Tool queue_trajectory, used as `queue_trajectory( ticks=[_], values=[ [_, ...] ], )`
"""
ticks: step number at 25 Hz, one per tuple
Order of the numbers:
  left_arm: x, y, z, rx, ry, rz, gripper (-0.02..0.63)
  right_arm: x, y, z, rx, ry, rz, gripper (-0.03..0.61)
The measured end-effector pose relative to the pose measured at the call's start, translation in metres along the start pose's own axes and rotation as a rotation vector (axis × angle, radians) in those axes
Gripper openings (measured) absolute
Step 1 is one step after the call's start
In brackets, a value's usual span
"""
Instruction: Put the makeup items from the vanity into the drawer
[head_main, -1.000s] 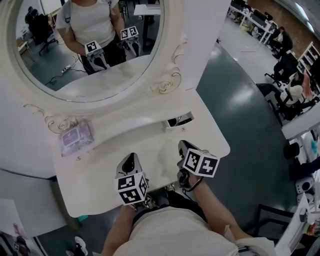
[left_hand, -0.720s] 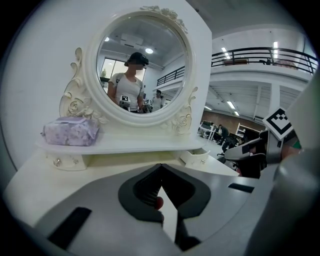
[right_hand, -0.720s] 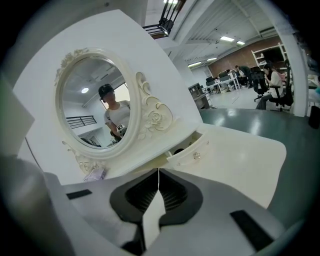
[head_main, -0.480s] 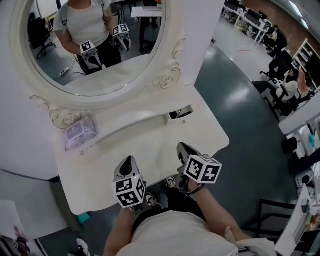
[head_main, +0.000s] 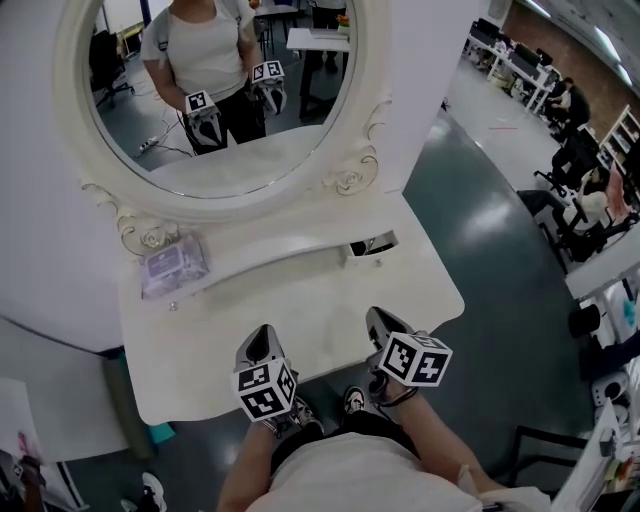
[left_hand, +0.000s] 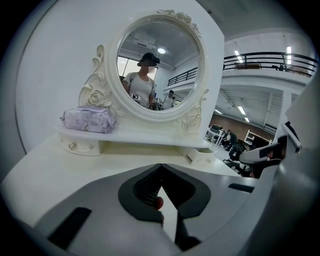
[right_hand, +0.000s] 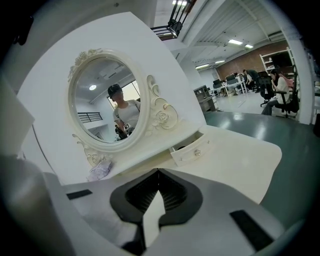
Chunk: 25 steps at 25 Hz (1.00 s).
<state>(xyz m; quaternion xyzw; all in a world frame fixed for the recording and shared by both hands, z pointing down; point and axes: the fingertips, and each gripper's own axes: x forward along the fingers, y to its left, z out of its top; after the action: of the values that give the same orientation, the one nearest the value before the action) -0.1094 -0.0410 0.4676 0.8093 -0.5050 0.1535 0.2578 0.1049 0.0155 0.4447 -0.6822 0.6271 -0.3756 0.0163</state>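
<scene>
A lilac makeup pouch (head_main: 173, 265) lies on the left end of the white vanity's (head_main: 300, 300) raised shelf; the left gripper view has this pouch (left_hand: 89, 120) too. At the shelf's right end a small drawer (head_main: 372, 245) stands pulled out, and that drawer (right_hand: 192, 150) shows in the right gripper view. My left gripper (head_main: 262, 338) hovers at the vanity's front edge, its tips (left_hand: 160, 166) meeting; a small red spot that I cannot identify sits low in its gap. Beside it my right gripper (head_main: 381, 322) is shut and empty (right_hand: 158, 171).
The oval mirror (head_main: 225, 90) behind the shelf reflects the person and both grippers. A second small drawer (left_hand: 80, 146) sits shut under the shelf's left end. Dark floor lies to the right, with desks, chairs and people (head_main: 590, 170) farther off. Shoes (head_main: 352, 400) show below the front edge.
Both grippers have drawn back from over the vanity top to its front edge. The pouch and the drawer stay where they were.
</scene>
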Motion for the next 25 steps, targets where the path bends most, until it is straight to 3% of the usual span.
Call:
queue_trajectory(
  ticks=[14,25],
  values=[
    [0.013,-0.049,0.003,0.054,0.002,0.001,0.003,-0.007,-0.039,0.026,-0.035,-0.019,0.008,0.018],
    [0.014,-0.062,0.006,0.071,-0.007,-0.008,0.003,-0.011,-0.048,0.03,-0.056,-0.016,0.005,0.017]
  ],
)
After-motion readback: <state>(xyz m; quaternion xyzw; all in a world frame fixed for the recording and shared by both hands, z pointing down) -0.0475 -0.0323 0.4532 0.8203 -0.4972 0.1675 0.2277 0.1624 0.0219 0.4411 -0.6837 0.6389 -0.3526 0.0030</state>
